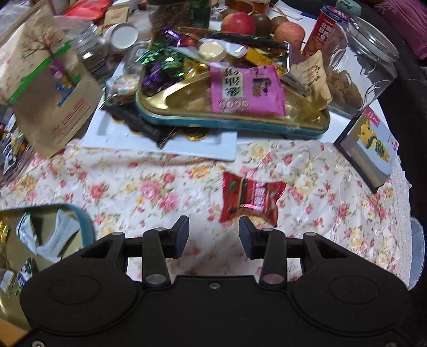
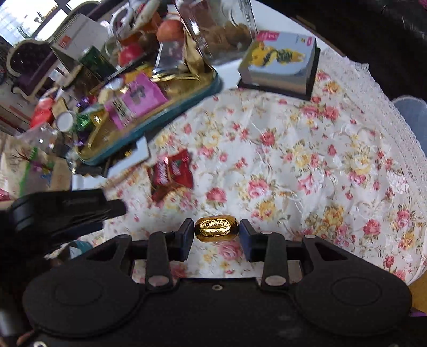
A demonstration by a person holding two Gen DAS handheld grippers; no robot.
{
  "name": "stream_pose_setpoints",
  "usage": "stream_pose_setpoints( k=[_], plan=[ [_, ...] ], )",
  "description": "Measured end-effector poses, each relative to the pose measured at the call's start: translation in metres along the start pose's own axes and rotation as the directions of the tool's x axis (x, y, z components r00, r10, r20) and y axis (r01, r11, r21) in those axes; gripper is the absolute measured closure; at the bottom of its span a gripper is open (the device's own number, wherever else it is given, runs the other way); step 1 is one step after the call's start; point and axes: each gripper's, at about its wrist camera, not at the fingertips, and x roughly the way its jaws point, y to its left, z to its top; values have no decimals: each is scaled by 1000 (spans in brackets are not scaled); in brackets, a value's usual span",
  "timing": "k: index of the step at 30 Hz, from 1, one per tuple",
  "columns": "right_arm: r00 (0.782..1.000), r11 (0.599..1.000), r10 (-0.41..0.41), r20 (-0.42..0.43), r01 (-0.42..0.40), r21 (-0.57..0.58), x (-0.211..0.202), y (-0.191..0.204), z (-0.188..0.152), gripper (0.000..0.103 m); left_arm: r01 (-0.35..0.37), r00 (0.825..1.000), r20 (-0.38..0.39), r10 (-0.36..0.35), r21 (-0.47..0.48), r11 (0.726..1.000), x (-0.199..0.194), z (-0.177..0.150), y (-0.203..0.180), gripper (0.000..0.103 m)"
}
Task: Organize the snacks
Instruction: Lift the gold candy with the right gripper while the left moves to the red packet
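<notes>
My right gripper [image 2: 216, 227] is shut on a gold foil-wrapped candy [image 2: 216, 231], held above the floral tablecloth [image 2: 293, 165]. My left gripper [image 1: 213, 227] is open and holds nothing; it hangs over the cloth. A red snack packet [image 1: 250, 197] lies on the cloth just beyond its right finger. In the right wrist view the same red packet [image 2: 172, 170] lies to the far left, with the left gripper's black body [image 2: 66, 211] beside it. A gold tin tray [image 1: 226, 125] with a teal rim holds a pink packet [image 1: 245, 88] and several wrapped sweets.
A second teal-rimmed tin [image 1: 82, 221] with packets sits at the lower left. A glass jar [image 1: 357, 61] of biscuits, a picture box [image 1: 371, 149], apples [image 1: 238, 22], a paper bag [image 1: 50, 88] and a white slab [image 1: 160, 144] crowd the far side.
</notes>
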Motion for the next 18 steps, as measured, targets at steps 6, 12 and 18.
stream_pose_setpoints(
  k=[6,12,18],
  plan=[
    [999,999,33,25,-34,31,-16,-2,4,65,28,1000,6,-29,77,997,12,17,-21,53],
    [999,999,11,33,-12,41,-11,-2,2,65,-31,997,67,22,130,991,24,32,-35,53],
    [999,1000,12,29,-13,27,-10,0,0,65,-72,996,58,66,103,992,43,41,-33,53]
  ],
)
